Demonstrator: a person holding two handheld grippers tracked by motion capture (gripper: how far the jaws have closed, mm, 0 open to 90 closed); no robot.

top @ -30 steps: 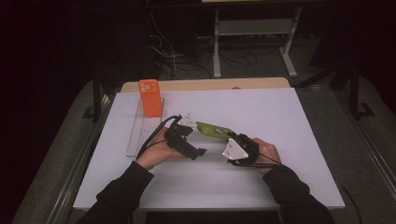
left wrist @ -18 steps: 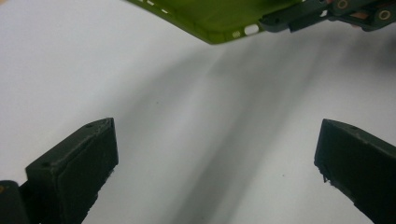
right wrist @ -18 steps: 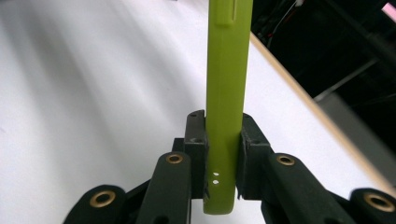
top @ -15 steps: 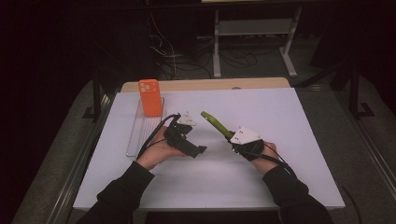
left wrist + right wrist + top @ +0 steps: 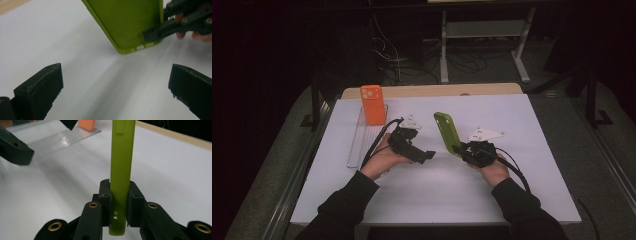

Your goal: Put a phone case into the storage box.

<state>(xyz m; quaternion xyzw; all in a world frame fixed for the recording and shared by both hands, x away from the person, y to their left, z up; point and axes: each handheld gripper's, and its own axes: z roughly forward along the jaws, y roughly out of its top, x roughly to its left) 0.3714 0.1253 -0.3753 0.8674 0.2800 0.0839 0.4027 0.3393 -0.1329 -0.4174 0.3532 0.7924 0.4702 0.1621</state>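
The green phone case [image 5: 448, 133] is now held by the right gripper [image 5: 464, 149] alone, its jaws closed on the case's lower end, as is seen plainly in the right gripper view, where the case [image 5: 121, 170] rises edge-on between the two pads; it is carried clear of the white table [image 5: 512, 195], near the middle and slightly right of centre, tilted with its upper end leaning away from the person. A second ago the case was held low between both grippers, lying nearly flat; half a second ago it had already been released by the left gripper [image 5: 424, 156] and drawn to the right; it has since been raised and stood closer to upright. The left gripper is seen with its jaws set wide and nothing between them; in its own view the case's lower corner [image 5: 130, 27] is seen ahead, apart from both jaws. The orange phone case [image 5: 372, 104] stands upright in the clear rack [image 5: 357, 145] at the far left, unmoved across the pictures. It is judged that the hand-over to the right side has been completed and that the case is being turned upright for placing in the rack beside the orange one; the placing itself is not yet begun.
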